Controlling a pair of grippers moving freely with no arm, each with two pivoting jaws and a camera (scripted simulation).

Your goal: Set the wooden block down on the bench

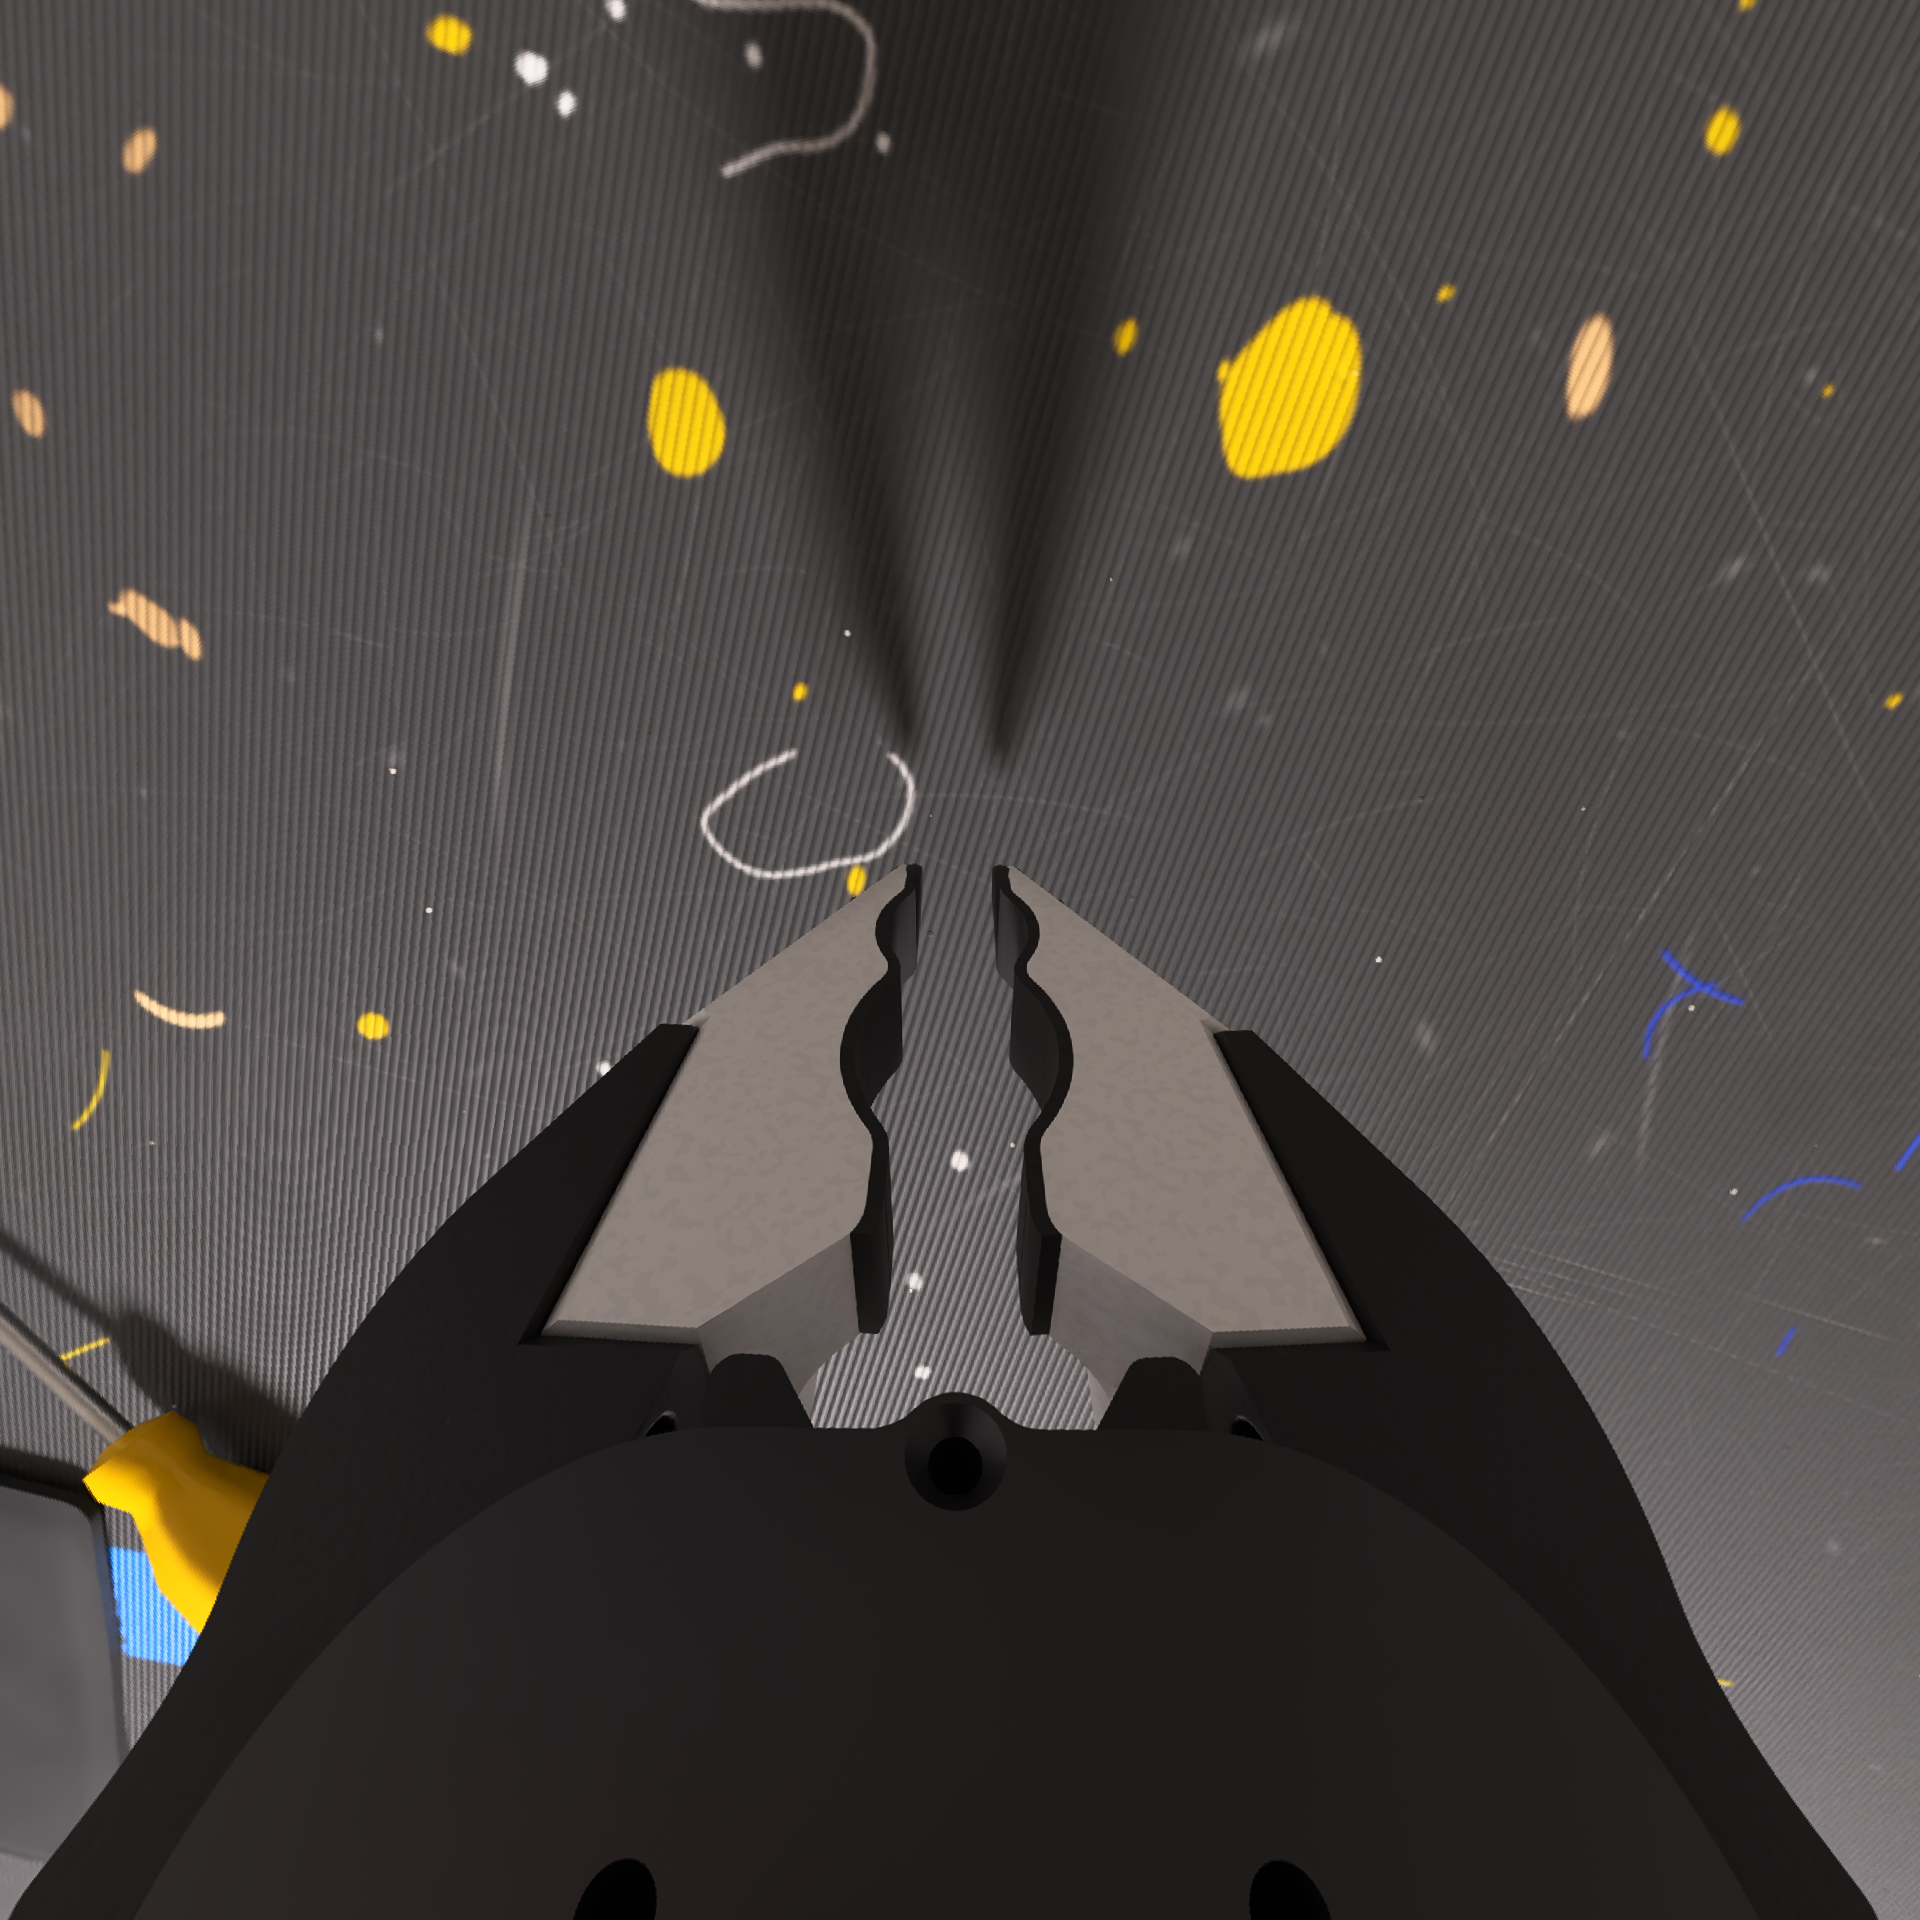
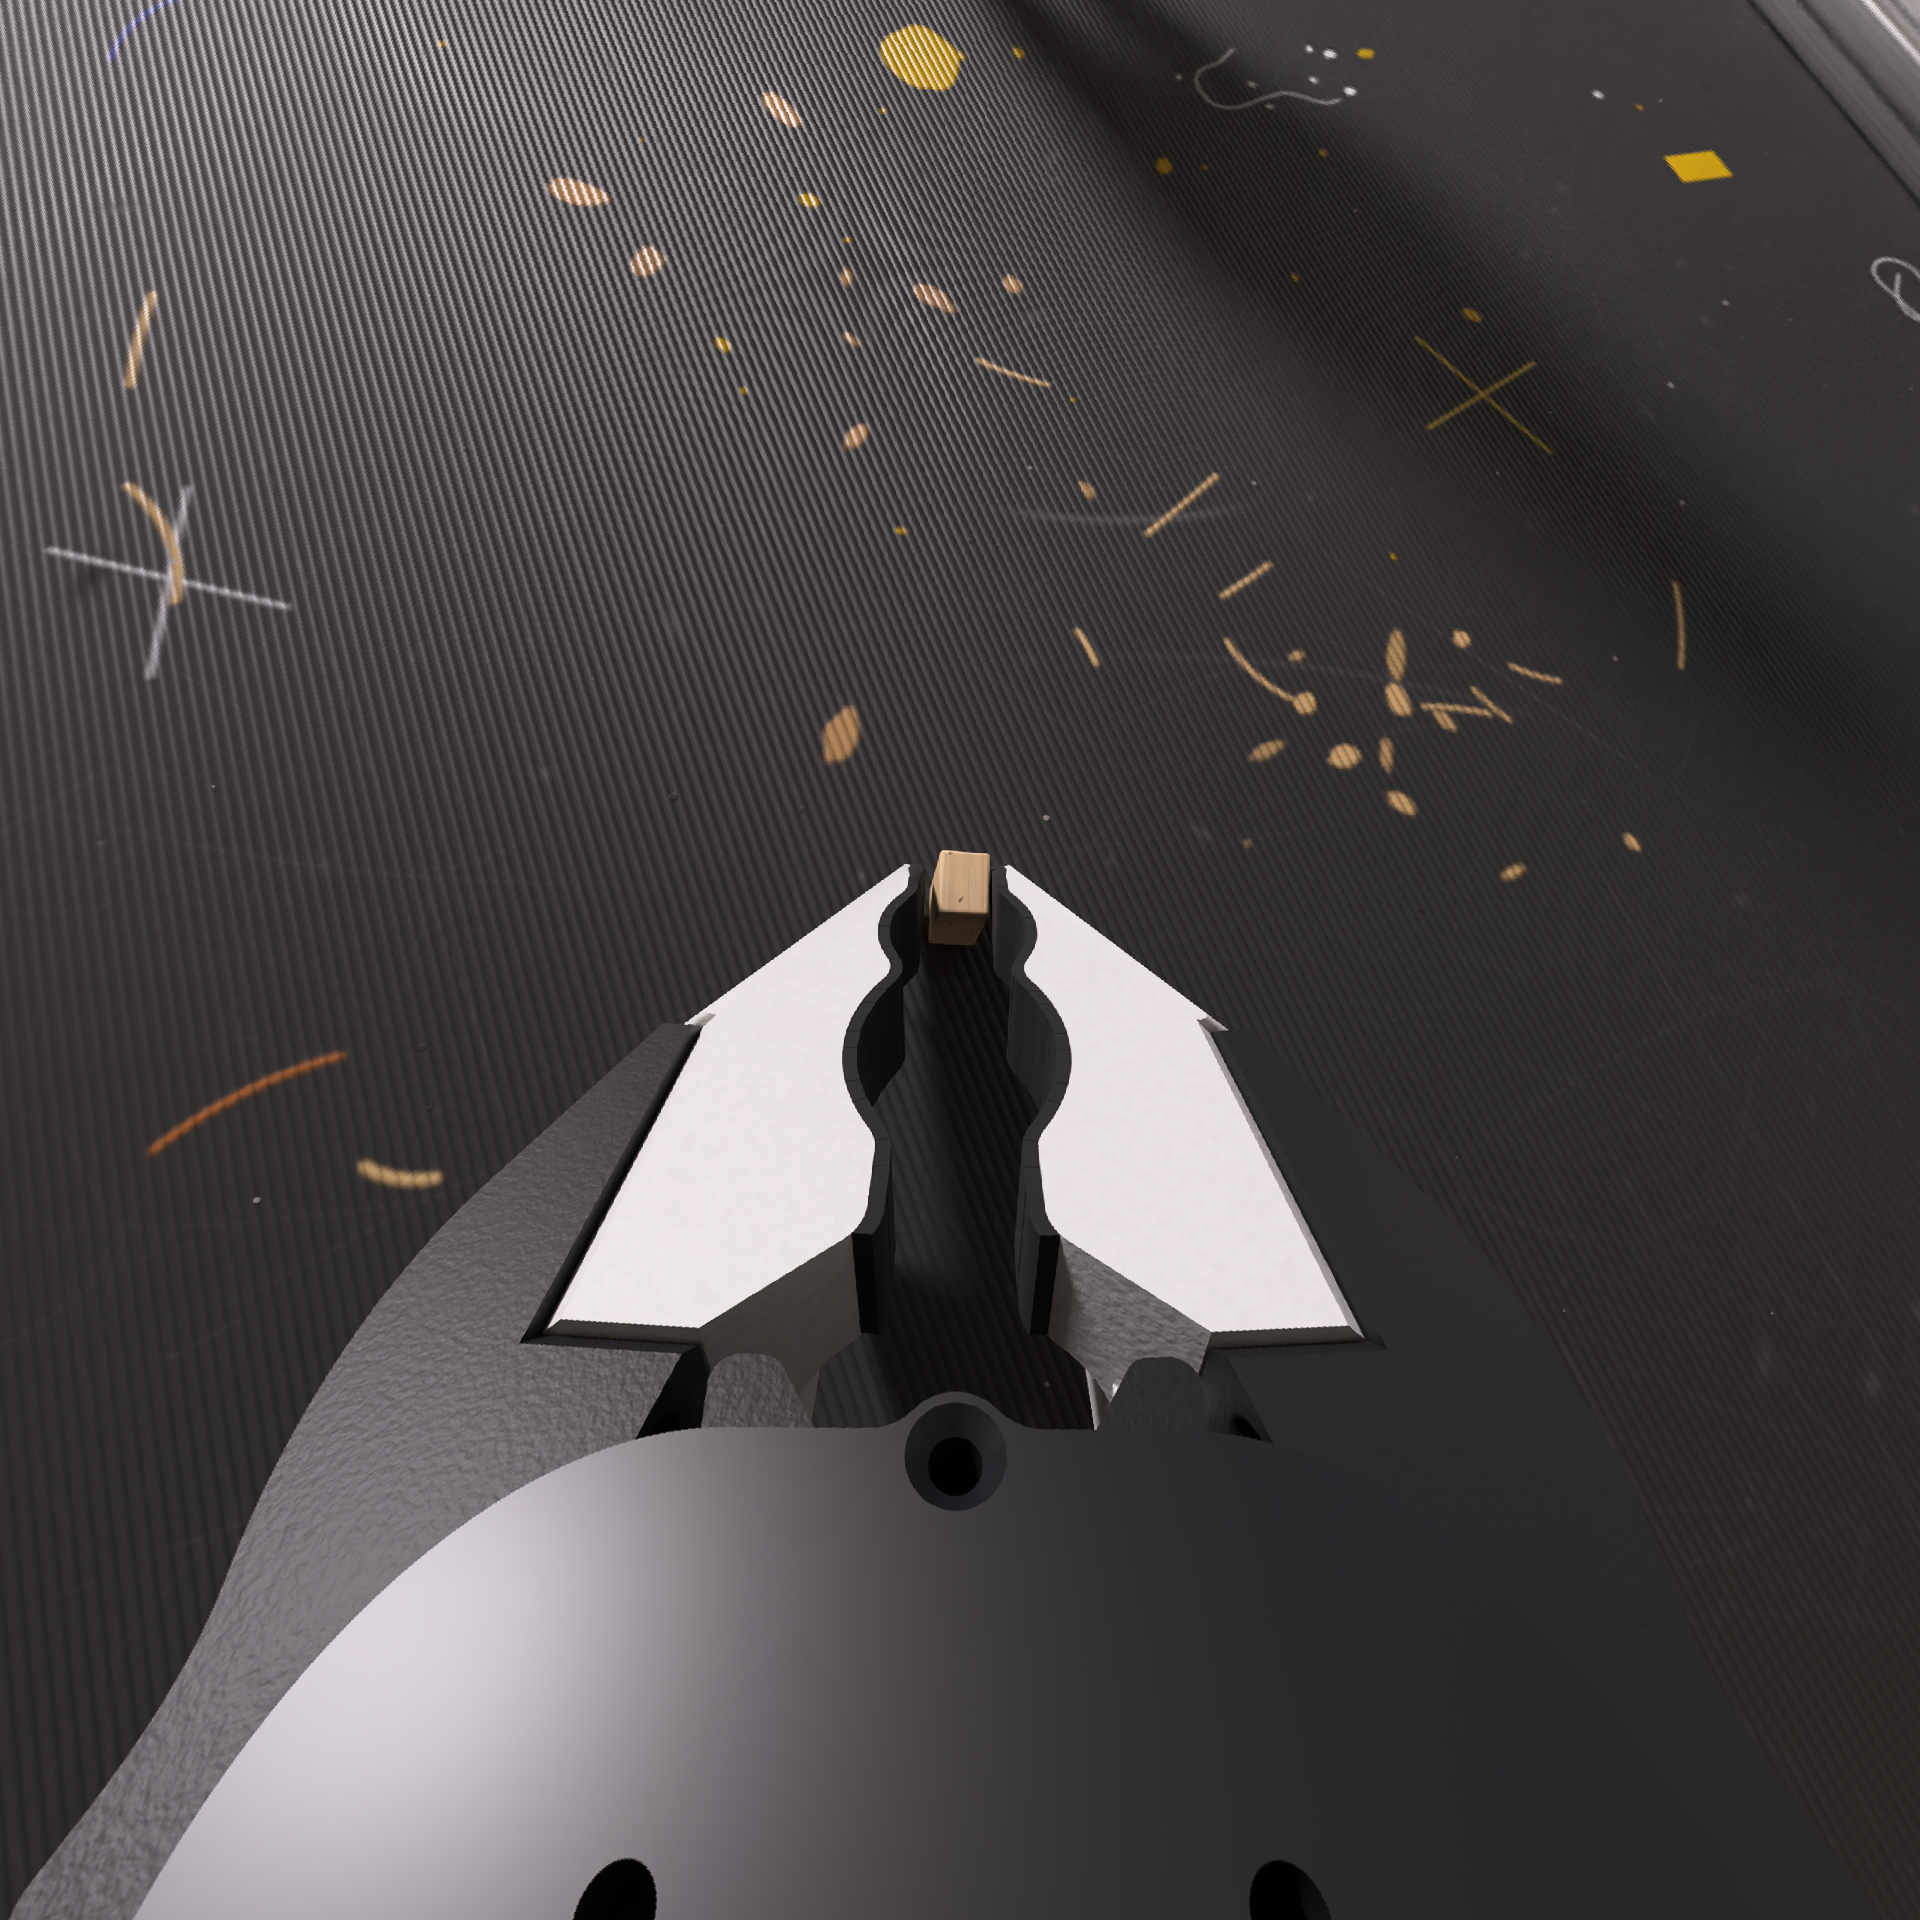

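Note:
A small pale wooden block is pinched between the tips of my right gripper, which is shut on it. It is held over the dark ribbed bench; I cannot tell whether it touches the surface. My left gripper hovers over the same kind of paint-spattered bench surface. Its jaws stand a narrow gap apart with nothing between them. The block does not show in the left wrist view.
A yellow-handled tool with a thin metal shaft lies at the lower left of the left wrist view, beside a grey and blue object. A metal bench edge runs across the top right of the right wrist view, near a small yellow square.

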